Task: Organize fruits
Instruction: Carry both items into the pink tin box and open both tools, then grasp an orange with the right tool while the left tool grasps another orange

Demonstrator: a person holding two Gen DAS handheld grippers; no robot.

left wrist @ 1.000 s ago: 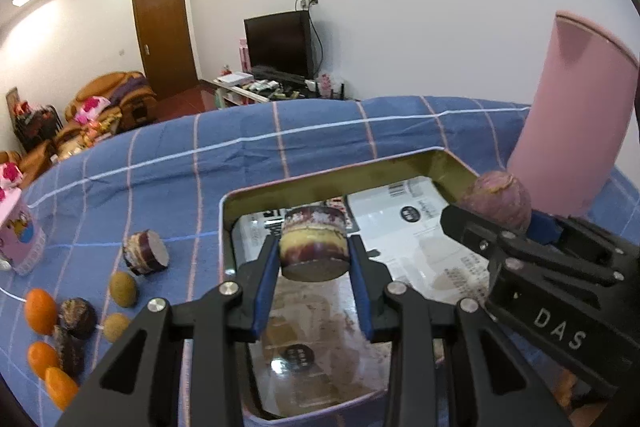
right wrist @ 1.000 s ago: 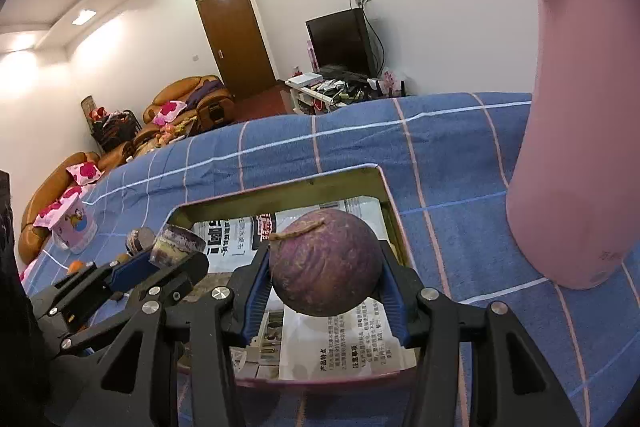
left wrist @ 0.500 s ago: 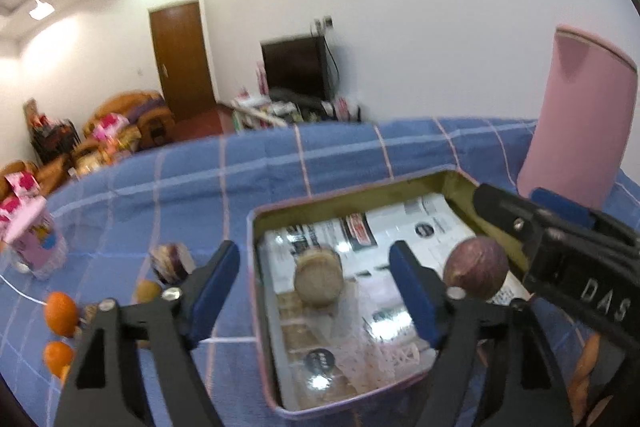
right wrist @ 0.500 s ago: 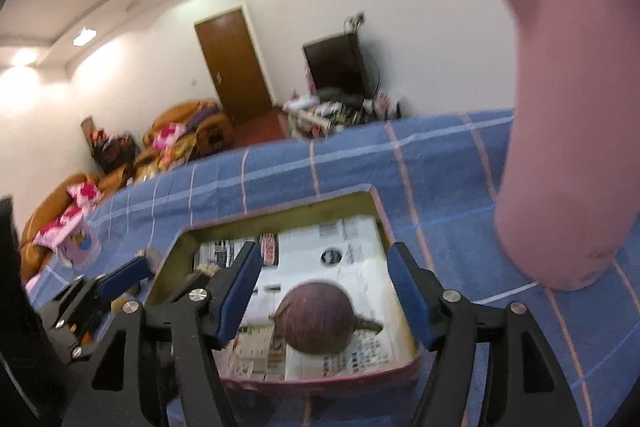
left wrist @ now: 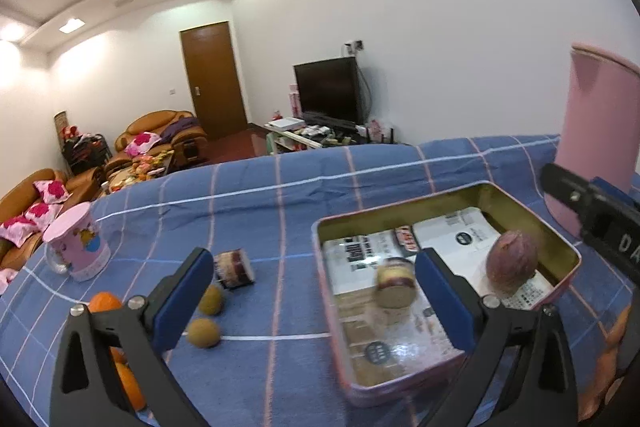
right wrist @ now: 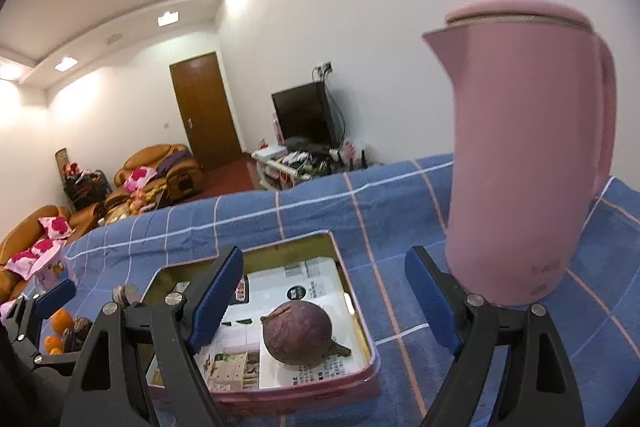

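We have 2 fruits down in the shallow pink metal tin [left wrist: 325, 269] lined with printed paper: a round purple passion fruit [right wrist: 297, 331] and a cut purple half [left wrist: 394, 282]. Our left hand-held gripper [left wrist: 314, 303] is opening, nothing between its blue pads; the right hand-held gripper [right wrist: 322, 301] is opening too, above the whole fruit, not touching. Left on the blue checked table [left wrist: 248, 211]: another cut half [left wrist: 234, 269], 2 small brown fruits [left wrist: 204, 333] and several oranges [left wrist: 104, 303].

Two fruits [left wrist: 511, 267] lie in the tin [left wrist: 440, 197], kettle [right wrist: 520, 163] behind.
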